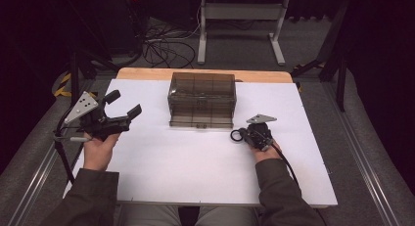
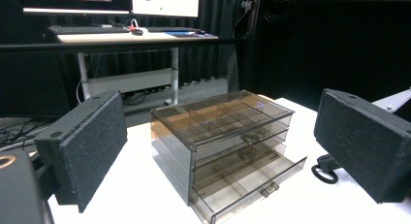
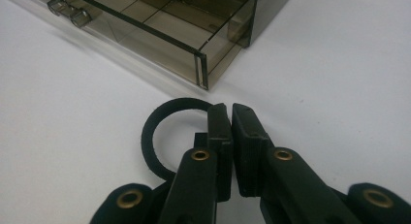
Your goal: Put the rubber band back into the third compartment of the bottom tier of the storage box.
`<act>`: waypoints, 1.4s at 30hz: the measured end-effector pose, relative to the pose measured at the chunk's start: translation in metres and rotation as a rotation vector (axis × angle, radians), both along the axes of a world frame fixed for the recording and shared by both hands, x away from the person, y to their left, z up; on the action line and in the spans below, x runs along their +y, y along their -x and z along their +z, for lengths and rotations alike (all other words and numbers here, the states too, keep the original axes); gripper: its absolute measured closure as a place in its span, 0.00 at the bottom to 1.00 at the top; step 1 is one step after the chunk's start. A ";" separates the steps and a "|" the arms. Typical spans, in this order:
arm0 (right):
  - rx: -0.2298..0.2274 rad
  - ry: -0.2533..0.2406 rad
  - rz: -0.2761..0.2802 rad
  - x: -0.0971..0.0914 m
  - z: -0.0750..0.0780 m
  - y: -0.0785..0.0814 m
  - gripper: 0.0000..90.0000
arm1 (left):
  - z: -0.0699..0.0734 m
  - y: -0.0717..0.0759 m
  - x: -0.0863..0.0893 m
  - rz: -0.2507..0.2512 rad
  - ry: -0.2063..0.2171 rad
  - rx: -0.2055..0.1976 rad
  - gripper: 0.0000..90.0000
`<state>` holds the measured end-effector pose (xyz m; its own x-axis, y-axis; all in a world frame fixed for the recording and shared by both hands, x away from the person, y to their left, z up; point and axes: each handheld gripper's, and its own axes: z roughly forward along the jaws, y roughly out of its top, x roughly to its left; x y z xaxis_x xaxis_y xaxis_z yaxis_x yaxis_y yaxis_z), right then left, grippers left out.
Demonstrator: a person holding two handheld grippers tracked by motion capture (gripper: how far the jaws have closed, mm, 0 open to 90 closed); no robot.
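One smoky drawer box (image 1: 201, 99) with three drawers stacked; the bottom drawer (image 2: 252, 184) is the one pulled out, the two above it shut; one black ring (image 3: 162, 132) on the table (image 1: 186, 172); two grippers — left gripper (image 1: 122, 104) and right gripper (image 1: 243, 134) — each with two jaws; two hands, one per gripper; one desk (image 2: 131, 37) beyond, bearing one keyboard (image 2: 82, 29).

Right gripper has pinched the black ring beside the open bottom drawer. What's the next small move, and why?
Probably lift the black ring slightly and carry it over the open bottom drawer. The right gripper looks shut on the ring's edge, the ring lies on the white table, and the drawer's compartments stand open just ahead.
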<state>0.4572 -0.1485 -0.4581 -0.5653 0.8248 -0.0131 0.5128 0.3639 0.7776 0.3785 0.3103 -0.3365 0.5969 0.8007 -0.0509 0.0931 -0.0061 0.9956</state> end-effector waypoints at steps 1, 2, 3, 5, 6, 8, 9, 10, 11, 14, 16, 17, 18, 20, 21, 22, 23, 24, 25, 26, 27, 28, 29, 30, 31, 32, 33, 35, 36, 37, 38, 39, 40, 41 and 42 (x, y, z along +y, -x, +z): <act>-0.002 -0.003 -0.001 0.000 0.000 0.000 0.97 | 0.000 0.000 0.000 0.000 0.000 0.000 0.06; -0.006 -0.004 -0.001 0.000 0.001 0.001 0.97 | 0.000 0.000 0.000 -0.001 0.000 0.000 0.06; -0.009 -0.009 -0.002 0.000 0.002 0.001 0.97 | 0.000 0.000 0.000 -0.002 0.000 0.000 0.06; -0.012 -0.009 -0.001 0.000 0.002 0.001 0.97 | 0.000 0.000 -0.001 -0.002 0.002 -0.002 0.06; -0.018 -0.019 -0.001 0.000 0.004 0.002 0.97 | 0.000 0.000 -0.001 -0.003 0.001 -0.002 0.06; -0.022 -0.022 -0.001 0.001 0.004 0.002 0.97 | 0.000 0.000 -0.001 -0.004 0.000 -0.002 0.06; -0.027 -0.025 0.001 0.001 0.006 0.003 0.97 | 0.000 0.000 -0.002 -0.004 0.001 -0.002 0.06; -0.027 -0.025 0.001 0.001 0.006 0.003 0.97 | 0.000 0.000 -0.002 -0.003 0.002 0.000 0.06; -0.032 -0.030 0.002 0.001 0.007 0.003 0.97 | 0.000 0.000 -0.002 -0.005 -0.001 0.001 0.06; -0.035 -0.036 0.001 0.002 0.008 0.003 0.97 | 0.000 0.000 -0.002 -0.005 -0.001 0.000 0.06; -0.040 -0.042 0.003 0.002 0.010 0.004 0.97 | 0.000 0.000 -0.002 -0.005 0.000 0.000 0.06; -0.044 -0.041 0.004 0.002 0.010 0.004 0.97 | 0.000 0.000 -0.002 -0.005 -0.001 0.000 0.06; -0.046 -0.043 0.003 0.002 0.011 0.005 0.97 | 0.000 0.000 -0.002 -0.005 0.000 -0.001 0.06; -0.053 -0.042 0.007 0.003 0.013 0.005 0.97 | 0.000 0.000 -0.002 -0.005 0.002 -0.002 0.06; -0.055 -0.046 0.005 0.003 0.014 0.005 0.97 | 0.000 0.000 -0.002 -0.005 0.000 0.000 0.06; -0.060 -0.046 0.006 0.003 0.015 0.006 0.97 | 0.000 0.000 -0.002 -0.006 -0.002 0.000 0.06; -0.062 -0.049 0.006 0.004 0.016 0.006 0.97 | 0.000 0.000 -0.003 -0.007 -0.002 0.001 0.06; -0.065 -0.051 0.008 0.004 0.018 0.006 0.97 | 0.000 0.000 -0.003 -0.007 -0.004 0.001 0.06; -0.065 -0.051 0.008 0.004 0.018 0.006 0.97 | -0.001 0.000 -0.003 -0.007 -0.004 0.001 0.06; -0.068 -0.052 0.008 0.004 0.018 0.006 0.97 | -0.001 0.000 -0.003 -0.007 -0.004 0.002 0.06; -0.070 -0.051 0.008 0.004 0.019 0.006 0.97 | -0.001 0.000 -0.003 -0.008 -0.007 0.001 0.06; -0.072 -0.051 0.009 0.004 0.019 0.006 0.97 | -0.001 0.000 -0.003 -0.008 -0.009 0.002 0.06; -0.072 -0.051 0.009 0.004 0.019 0.006 0.97 | -0.001 0.000 -0.003 -0.008 -0.010 0.002 0.06; -0.074 -0.052 0.007 0.004 0.020 0.006 0.97 | -0.001 -0.001 -0.004 -0.008 -0.007 0.000 0.06; -0.077 -0.054 0.006 0.004 0.021 0.007 0.97 | -0.001 -0.001 -0.004 -0.008 -0.008 0.000 0.06; -0.079 -0.055 0.006 0.004 0.021 0.007 0.97 | -0.001 -0.001 -0.004 -0.007 -0.009 0.001 0.06; -0.083 -0.055 0.008 0.004 0.022 0.007 0.97 | -0.001 0.000 -0.004 -0.005 -0.008 0.000 0.07; -0.085 -0.059 0.010 0.005 0.023 0.007 0.97 | -0.001 0.000 -0.004 0.003 -0.007 -0.003 0.07; -0.085 -0.059 0.010 0.005 0.023 0.007 0.97 | 0.000 0.001 -0.004 0.004 -0.005 -0.004 0.07; -0.086 -0.063 0.010 0.005 0.023 0.007 0.97 | 0.000 0.001 -0.003 0.007 -0.003 -0.009 0.07; -0.089 -0.063 0.014 0.006 0.024 0.007 0.97 | 0.000 0.001 -0.003 0.009 -0.005 -0.012 0.07; -0.090 -0.066 0.015 0.006 0.025 0.007 0.97 | 0.000 0.001 -0.003 0.011 0.001 -0.009 0.07; -0.093 -0.070 0.015 0.007 0.025 0.007 0.97 | 0.000 0.001 -0.002 0.012 0.002 -0.008 0.07; -0.095 -0.069 0.017 0.008 0.026 0.007 0.97 | 0.000 0.001 -0.002 0.012 0.003 -0.008 0.07; -0.101 -0.072 0.017 0.009 0.027 0.007 0.97 | 0.000 0.001 -0.002 0.012 0.004 -0.007 0.07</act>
<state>0.4500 -0.1399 -0.4308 -0.5784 0.8157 -0.0113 0.4250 0.3131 0.8493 0.3774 0.3082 -0.3365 0.5877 0.8076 -0.0497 0.0857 -0.0010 0.9963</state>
